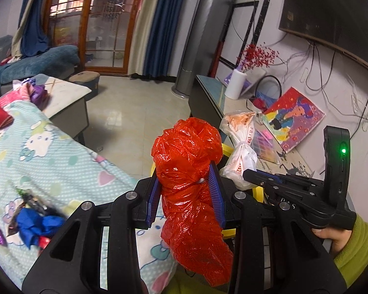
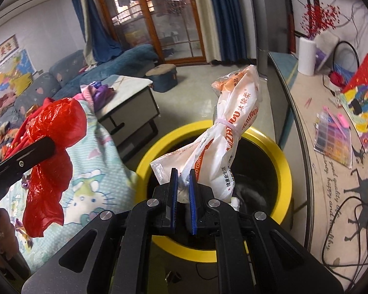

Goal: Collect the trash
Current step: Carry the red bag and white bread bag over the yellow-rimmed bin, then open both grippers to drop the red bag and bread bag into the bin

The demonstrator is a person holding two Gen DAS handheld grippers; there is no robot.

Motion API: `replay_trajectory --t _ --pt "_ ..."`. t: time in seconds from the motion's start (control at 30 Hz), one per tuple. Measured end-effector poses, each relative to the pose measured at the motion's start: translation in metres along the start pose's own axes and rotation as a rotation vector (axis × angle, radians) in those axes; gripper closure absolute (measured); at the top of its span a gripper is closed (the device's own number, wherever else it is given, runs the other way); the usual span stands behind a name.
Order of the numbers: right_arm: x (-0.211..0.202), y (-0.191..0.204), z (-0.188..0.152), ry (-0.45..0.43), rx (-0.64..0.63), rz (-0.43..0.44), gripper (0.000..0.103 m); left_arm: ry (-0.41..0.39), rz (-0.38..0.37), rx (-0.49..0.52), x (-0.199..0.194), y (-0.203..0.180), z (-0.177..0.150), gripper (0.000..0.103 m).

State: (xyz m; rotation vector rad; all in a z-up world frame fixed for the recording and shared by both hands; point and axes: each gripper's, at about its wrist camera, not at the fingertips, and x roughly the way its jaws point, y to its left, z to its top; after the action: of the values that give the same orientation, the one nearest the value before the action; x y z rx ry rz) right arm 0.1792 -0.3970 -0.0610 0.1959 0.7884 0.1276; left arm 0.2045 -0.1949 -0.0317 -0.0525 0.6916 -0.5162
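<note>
A living room floor is showing beneath a round yellow-rimmed black bin (image 2: pixel 285 169). Above it, the right gripper (image 2: pixel 182 191) is pinching a tied white plastic bag (image 2: pixel 229 132). Beside the bin, the left gripper (image 1: pixel 186 191) is squeezing a knotted red plastic bag (image 1: pixel 187 161), which could drop outside if released here.

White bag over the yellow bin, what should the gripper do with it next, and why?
Probably open the right gripper and let the white bag drop. The bag is pinched between its fingers and hangs right above the dark opening of the yellow bin, so it should fall inside. The left gripper, holding the red bag, could follow.
</note>
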Motion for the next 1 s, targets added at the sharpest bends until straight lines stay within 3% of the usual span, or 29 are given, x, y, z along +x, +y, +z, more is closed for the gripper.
replay_trajectory --t 0.6,0.83,0.9,1.0 --pt "0.033 -0.035 -0.015 0.103 0.090 -0.024 0.093 0.108 -0.028 0.010 0.072 -0.017 0.000 0.074" --pt "0.038 -0.040 -0.018 0.123 0.115 -0.019 0.088 0.147 -0.030 -0.009 0.095 -0.015 0.003 0.073" --pt "0.039 -0.042 -0.018 0.126 0.120 -0.022 0.086 0.145 -0.030 -0.007 0.097 -0.016 0.006 0.072" --pt "0.036 -0.044 -0.017 0.119 0.122 -0.031 0.079 0.133 -0.030 -0.010 0.099 -0.016 0.012 0.059"
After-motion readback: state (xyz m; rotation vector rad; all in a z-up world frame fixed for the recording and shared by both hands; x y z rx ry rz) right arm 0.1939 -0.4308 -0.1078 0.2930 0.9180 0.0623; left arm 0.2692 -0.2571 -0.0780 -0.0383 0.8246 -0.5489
